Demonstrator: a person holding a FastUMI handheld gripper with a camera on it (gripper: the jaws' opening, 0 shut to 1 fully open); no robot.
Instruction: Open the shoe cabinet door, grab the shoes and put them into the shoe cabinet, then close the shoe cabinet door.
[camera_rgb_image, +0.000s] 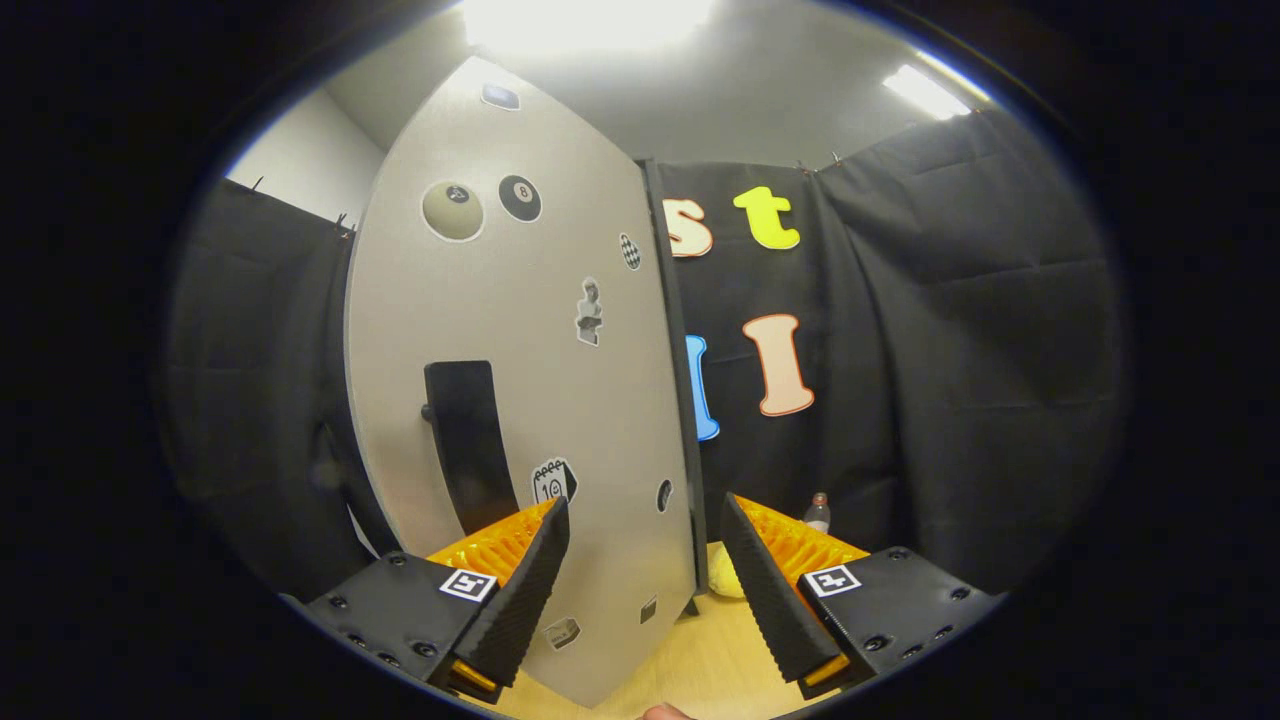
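A grey shoe cabinet door (520, 400) with several stickers stands close ahead, its dark free edge (680, 400) pointing toward me. Its black handle (465, 440) sits just beyond my left finger. My gripper (645, 560) is open, and the lower free edge of the door reaches into the gap between the fingers, closer to the right one. Neither finger presses on the door as far as I can tell. A pale yellow object (725, 575) lies on the wooden surface (700, 660) just behind the door's edge, mostly hidden. It may be a shoe.
Black cloth walls close the booth behind and to both sides. A small bottle (818, 512) stands at the back near the wall, beyond my right finger. A fingertip (665, 712) shows at the near edge of the wooden surface.
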